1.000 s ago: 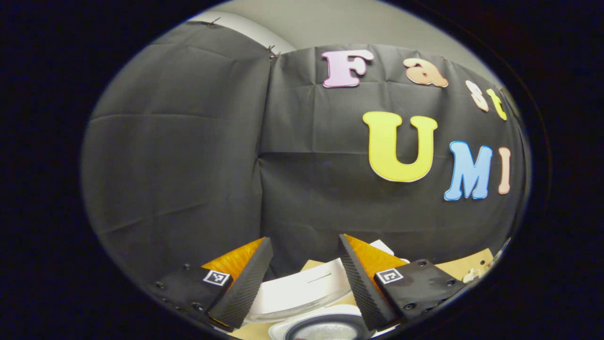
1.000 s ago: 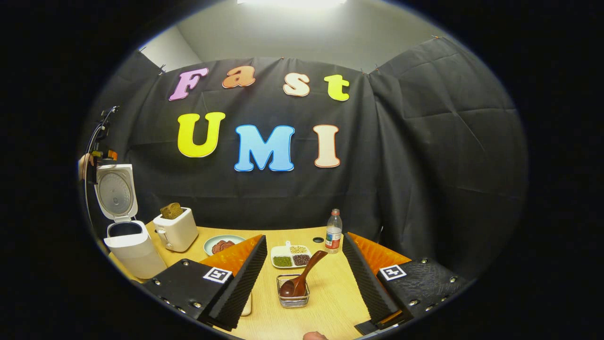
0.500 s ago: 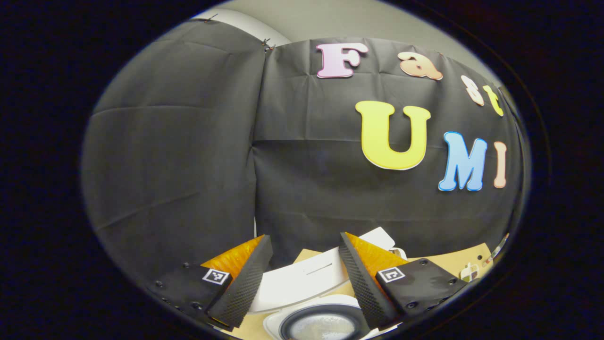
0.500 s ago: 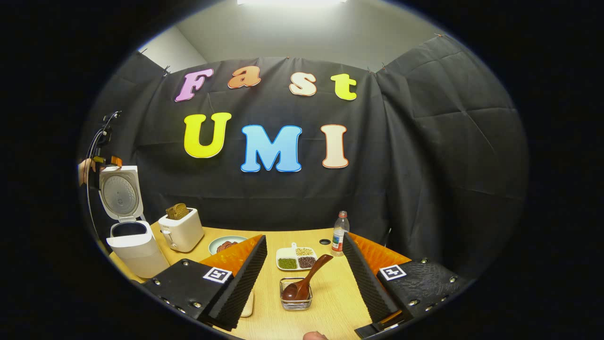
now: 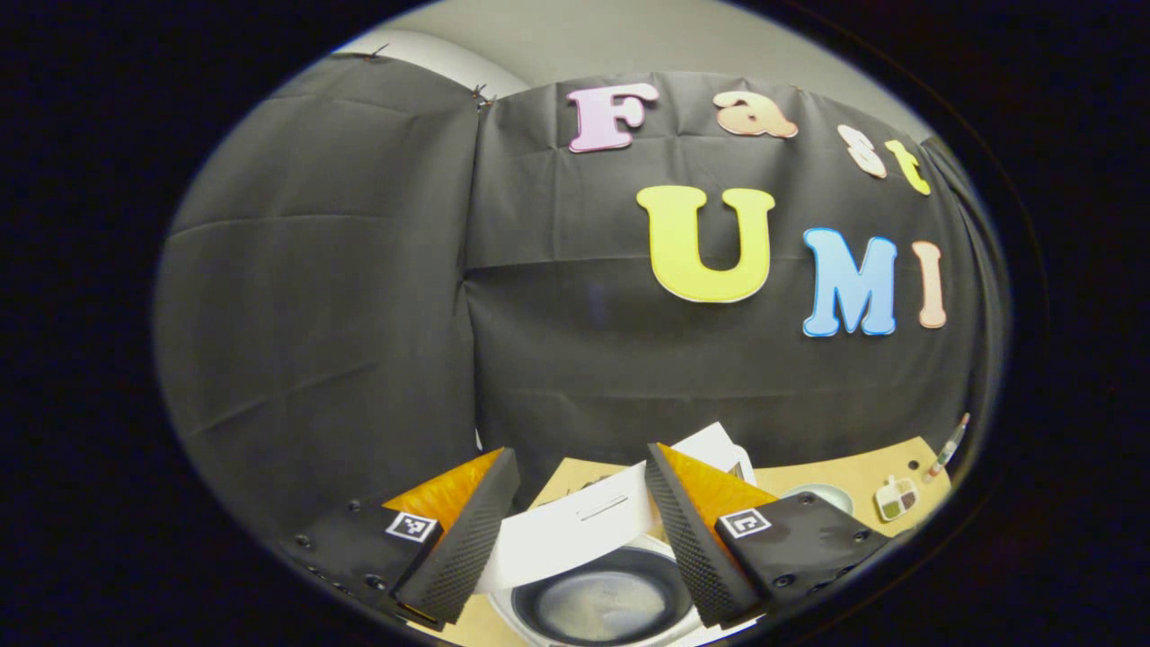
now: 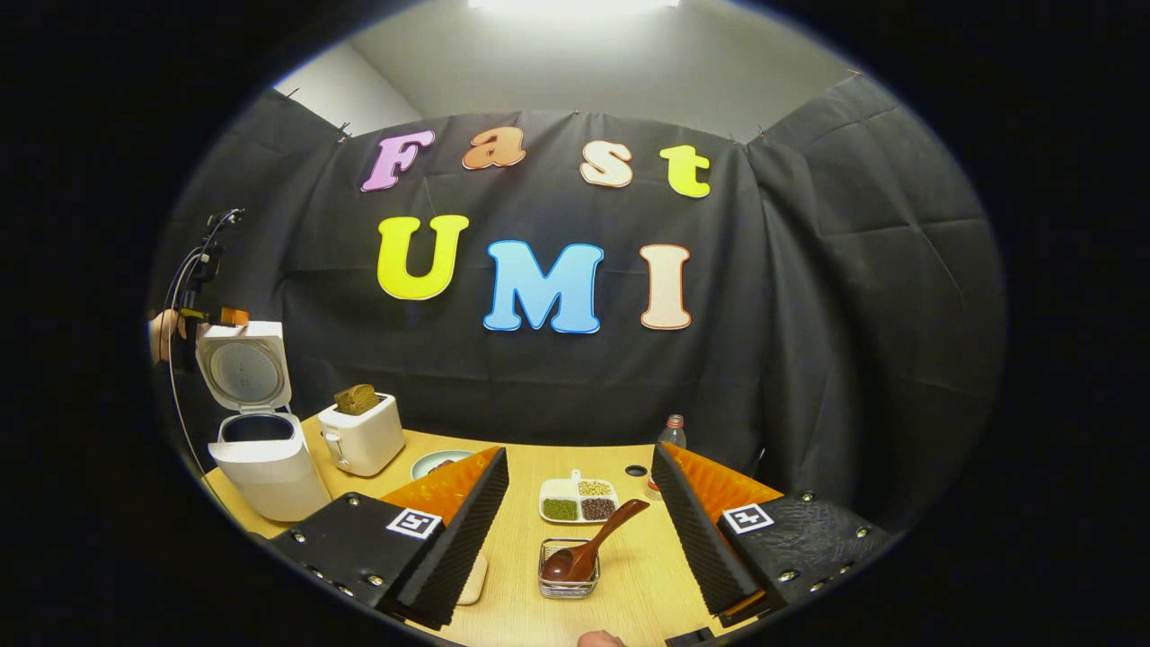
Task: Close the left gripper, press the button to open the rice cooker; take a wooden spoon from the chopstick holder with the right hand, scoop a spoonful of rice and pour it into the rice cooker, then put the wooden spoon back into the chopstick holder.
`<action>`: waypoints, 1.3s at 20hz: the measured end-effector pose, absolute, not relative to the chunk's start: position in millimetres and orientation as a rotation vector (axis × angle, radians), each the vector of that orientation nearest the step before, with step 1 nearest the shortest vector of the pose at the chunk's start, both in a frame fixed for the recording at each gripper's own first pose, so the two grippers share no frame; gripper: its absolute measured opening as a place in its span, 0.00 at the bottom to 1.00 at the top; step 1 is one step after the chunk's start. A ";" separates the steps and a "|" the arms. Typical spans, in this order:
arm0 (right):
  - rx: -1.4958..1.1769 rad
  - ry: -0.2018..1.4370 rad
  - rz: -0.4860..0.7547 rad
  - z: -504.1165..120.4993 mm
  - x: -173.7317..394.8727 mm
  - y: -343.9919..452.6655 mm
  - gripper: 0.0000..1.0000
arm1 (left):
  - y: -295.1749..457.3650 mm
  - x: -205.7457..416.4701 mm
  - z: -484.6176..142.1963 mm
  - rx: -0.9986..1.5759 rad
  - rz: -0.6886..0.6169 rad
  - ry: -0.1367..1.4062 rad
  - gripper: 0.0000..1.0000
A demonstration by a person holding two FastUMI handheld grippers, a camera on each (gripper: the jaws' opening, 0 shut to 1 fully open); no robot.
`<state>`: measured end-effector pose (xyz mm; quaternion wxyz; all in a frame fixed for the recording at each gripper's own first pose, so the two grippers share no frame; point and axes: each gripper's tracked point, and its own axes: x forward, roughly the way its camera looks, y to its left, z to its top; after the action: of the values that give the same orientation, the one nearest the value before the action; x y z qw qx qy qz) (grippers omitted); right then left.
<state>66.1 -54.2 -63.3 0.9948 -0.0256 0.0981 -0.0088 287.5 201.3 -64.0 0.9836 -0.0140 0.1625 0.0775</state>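
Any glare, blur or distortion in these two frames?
Right gripper view: ceiling light blown out at top, table evenly lit, wooden spoon sharp. Left gripper view: dimmer, soft sheen in the rice cooker pot, no motion blur. Both: strong fisheye bending of the wall.

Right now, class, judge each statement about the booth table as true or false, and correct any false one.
1. The rice cooker has its lid up. True.
2. The wooden spoon is clamped in the right gripper. False: it rests in the chopstick holder, and the gripper is open.
3. The toaster holds bread. True.
4. The left gripper is shut. False: its fingers stand apart above the cooker's pot.
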 end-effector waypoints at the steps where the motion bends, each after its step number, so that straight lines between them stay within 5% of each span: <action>1: -0.050 0.198 -0.013 -63.2 66.0 -55.4 0.98 | 196.4 282.8 -66.4 -0.026 0.152 0.330 0.98; 26: -0.027 0.205 0.026 -72.0 67.7 -73.4 0.98 | 115.6 195.7 -174.2 -0.175 0.146 0.477 0.95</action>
<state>67.7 -73.4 -72.0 0.9946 -0.0135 0.1025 0.0130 195.7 115.6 -174.2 0.9652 -0.0866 0.2359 0.0723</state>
